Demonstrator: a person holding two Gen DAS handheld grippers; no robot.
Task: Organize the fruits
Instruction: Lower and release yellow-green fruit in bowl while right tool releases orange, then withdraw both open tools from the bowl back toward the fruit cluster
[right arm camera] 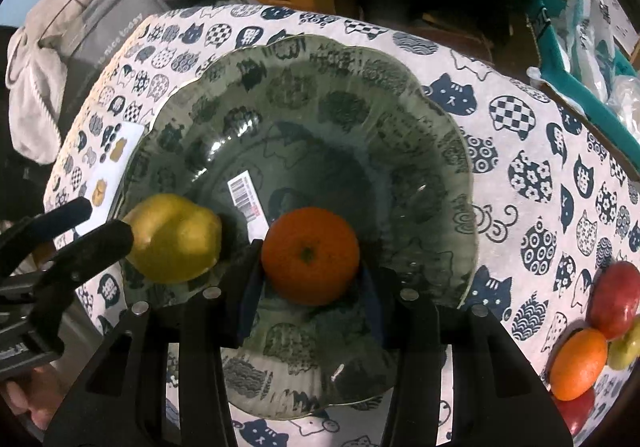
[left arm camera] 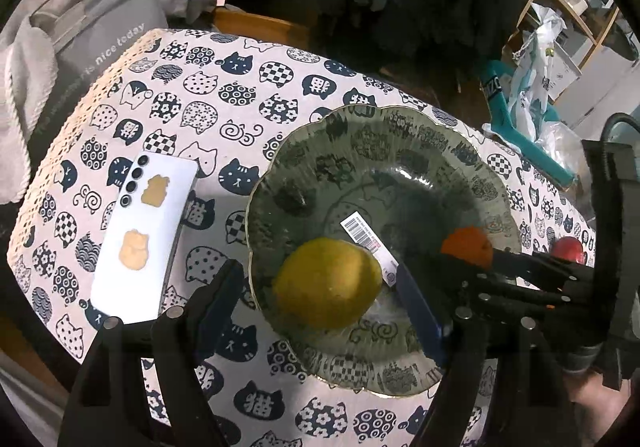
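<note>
Only the left wrist cam shows the whole white phone (left arm camera: 146, 235) lying flat by the tablecloth's (left arm camera: 192, 95) left edge. The smooth yellow lemon (left arm camera: 328, 283) sits in the scalloped glass plate (left arm camera: 360, 135), left gripper (left arm camera: 320, 293) released around it. The right cam shows the right gripper (right arm camera: 311, 287) clenched on the dimpled orange (right arm camera: 311, 261), with spare fruits (right arm camera: 596, 339) at the table's right edge.

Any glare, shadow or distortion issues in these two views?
Left wrist: fisheye bends the table edges, dark vignette corners, soft focus, faint sheen on the glass plate. Right wrist: same warp, small glints on plate, mandarin sharp, dim background.
</note>
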